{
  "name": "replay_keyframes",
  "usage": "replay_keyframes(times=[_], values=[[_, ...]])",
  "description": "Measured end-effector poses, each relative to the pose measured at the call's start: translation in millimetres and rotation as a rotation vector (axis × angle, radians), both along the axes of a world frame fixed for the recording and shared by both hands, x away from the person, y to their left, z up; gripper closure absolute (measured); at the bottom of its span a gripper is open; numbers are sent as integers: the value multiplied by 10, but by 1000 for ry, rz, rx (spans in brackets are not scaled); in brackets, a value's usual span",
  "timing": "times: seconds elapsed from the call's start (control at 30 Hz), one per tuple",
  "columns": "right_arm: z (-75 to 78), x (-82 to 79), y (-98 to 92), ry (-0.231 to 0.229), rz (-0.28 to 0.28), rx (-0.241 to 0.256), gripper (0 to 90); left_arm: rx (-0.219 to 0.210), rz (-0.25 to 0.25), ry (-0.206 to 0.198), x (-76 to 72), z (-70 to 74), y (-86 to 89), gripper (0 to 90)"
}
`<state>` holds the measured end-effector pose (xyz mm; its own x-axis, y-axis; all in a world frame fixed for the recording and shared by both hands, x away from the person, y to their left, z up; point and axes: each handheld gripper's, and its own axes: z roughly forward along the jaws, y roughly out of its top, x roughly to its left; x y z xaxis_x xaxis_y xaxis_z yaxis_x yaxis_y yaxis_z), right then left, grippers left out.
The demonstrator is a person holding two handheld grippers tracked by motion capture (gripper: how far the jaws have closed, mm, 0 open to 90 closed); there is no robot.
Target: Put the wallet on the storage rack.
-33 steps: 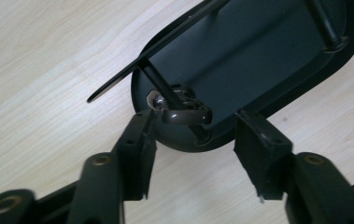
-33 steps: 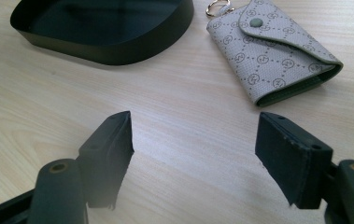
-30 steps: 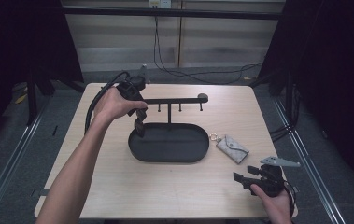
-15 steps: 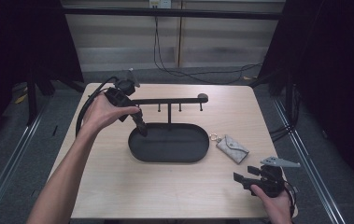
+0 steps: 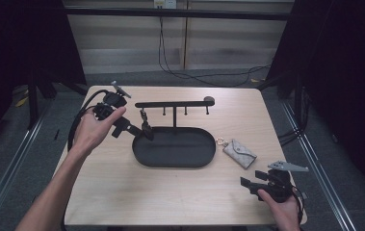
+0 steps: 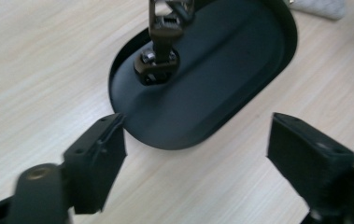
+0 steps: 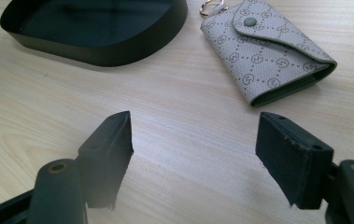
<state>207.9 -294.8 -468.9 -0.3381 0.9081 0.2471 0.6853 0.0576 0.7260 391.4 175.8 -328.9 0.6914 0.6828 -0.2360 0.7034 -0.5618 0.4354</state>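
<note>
Keys (image 6: 160,51) hang from the rack (image 5: 173,104) over the tray (image 5: 204,156), twelve o'clock of the wide-open left gripper (image 6: 195,154). Pouch (image 7: 268,51) lies at one o'clock of the wide-open right gripper (image 7: 193,154).

Bright, even light on the table (image 5: 122,202), dark surroundings; near claws blur in close views.

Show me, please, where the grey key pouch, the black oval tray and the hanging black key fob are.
grey key pouch (image 7: 263,60): right gripper view, on its patterned front.
black oval tray (image 5: 144,161): high view, on its near-left rim.
hanging black key fob (image 6: 158,65): left gripper view, on its lower body.
</note>
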Motion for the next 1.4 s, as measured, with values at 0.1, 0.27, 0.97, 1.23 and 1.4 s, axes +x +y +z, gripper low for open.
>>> replay_keyframes(times=[0.1, 0.27, 0.97, 1.23, 1.4], values=[[-6, 6, -11, 4, -3, 1, 274, -8, 24, -23, -78, -78, 78, 207], [0, -14, -15, -1, -2, -1, 273, -73, -13, -77, -254, -223, 159, 254], [-21, 38, -14, 25, -12, -5, 264, -298, 94, -300, -1110, -789, 576, 241], [-11, 59, -23, 33, -14, 4, 257, -309, 90, -293, -1415, -1059, 623, 240], [17, 83, -14, 25, -7, 2, 250, -305, 131, -305, -1568, -1194, 668, 239]])
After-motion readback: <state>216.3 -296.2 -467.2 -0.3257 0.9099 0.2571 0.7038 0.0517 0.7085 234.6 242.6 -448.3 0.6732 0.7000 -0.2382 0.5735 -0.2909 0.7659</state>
